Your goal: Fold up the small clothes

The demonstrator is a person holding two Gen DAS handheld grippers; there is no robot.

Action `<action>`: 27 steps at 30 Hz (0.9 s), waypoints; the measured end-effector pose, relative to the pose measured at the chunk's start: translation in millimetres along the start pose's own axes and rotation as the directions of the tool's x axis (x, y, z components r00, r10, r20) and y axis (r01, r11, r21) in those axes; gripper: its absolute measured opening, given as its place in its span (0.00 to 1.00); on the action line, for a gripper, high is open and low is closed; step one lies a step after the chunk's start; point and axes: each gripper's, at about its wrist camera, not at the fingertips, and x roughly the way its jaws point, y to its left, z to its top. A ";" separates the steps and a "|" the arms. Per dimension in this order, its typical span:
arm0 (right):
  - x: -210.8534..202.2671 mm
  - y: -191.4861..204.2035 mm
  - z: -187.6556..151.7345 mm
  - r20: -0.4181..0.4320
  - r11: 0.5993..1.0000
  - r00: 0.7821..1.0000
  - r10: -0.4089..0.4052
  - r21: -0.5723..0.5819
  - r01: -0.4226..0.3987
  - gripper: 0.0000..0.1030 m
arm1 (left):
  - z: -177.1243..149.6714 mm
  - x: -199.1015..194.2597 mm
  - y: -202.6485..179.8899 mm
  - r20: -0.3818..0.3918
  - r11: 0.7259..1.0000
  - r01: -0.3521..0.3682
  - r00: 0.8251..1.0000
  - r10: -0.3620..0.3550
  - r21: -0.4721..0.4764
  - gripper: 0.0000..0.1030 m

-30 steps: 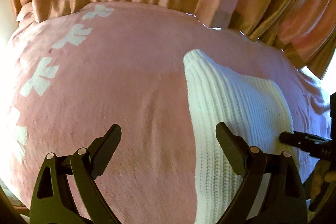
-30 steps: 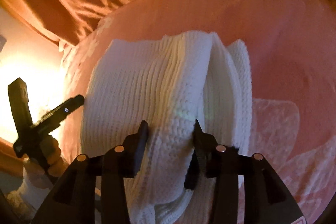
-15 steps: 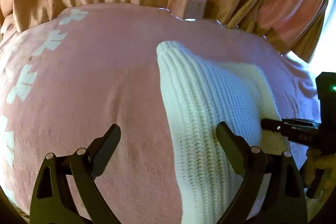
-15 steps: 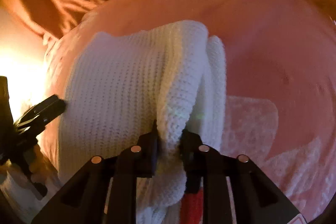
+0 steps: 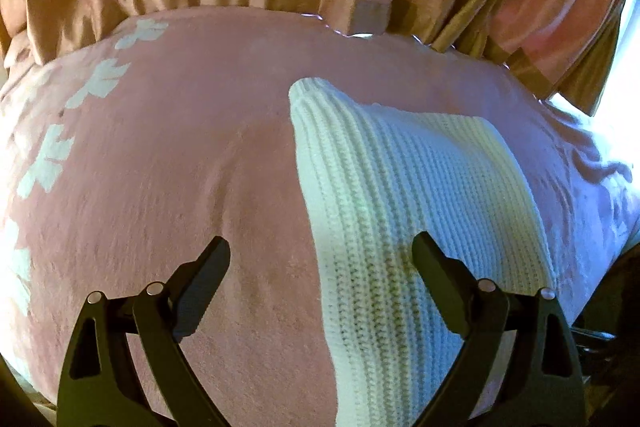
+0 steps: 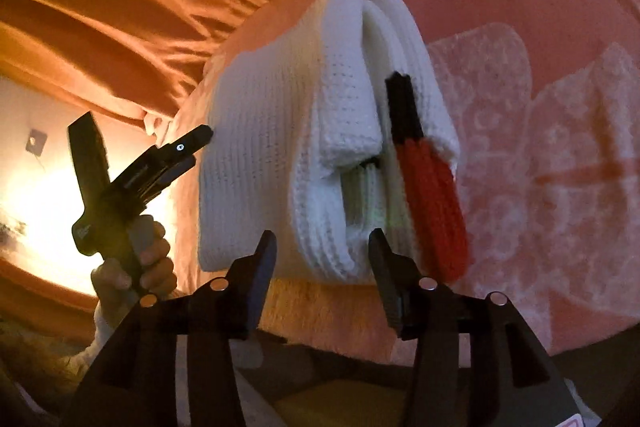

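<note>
Here we are viewing a white rib-knit garment (image 6: pixel 280 155) lying folded into a thick stack on a fuzzy pink blanket (image 5: pixel 168 187), so folding looks nearly done; only tidying the loose red-and-black trim (image 6: pixel 432 195) seems left. We are seeing the right gripper (image 6: pixel 322 267) opening, nothing between its jaws, and the left gripper (image 5: pixel 320 259) spread wide, straddling the knit's edge
</note>
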 end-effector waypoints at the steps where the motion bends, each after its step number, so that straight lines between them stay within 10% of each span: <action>1: 3.4 1.1 2.0 0.002 1.000 1.000 -0.003 0.004 0.003 0.47 | -0.5 -0.3 -1.8 0.004 1.000 -0.007 1.000 0.007 0.008 0.87; 14: 41.8 17.5 9.4 0.048 0.998 0.997 -0.065 -0.010 0.065 0.56 | -6.1 -1.8 -4.5 -0.002 0.999 -0.006 1.000 0.006 0.034 0.88; 17: 32.8 12.1 15.7 0.072 0.998 0.996 -0.058 -0.004 0.058 0.10 | -5.3 -1.0 -2.5 -0.013 1.000 0.008 1.000 -0.007 0.019 0.88; 23: -39.2 81.9 31.5 0.282 0.954 0.949 -0.144 -0.215 0.209 0.10 | -3.6 -3.0 -0.5 -0.013 1.000 0.026 1.000 -0.026 0.003 0.88; 27: 3.3 41.6 31.0 0.118 0.940 0.953 -0.279 -0.170 0.297 0.12 | -3.2 -2.0 -5.1 -0.018 0.999 0.035 0.999 -0.035 0.013 0.88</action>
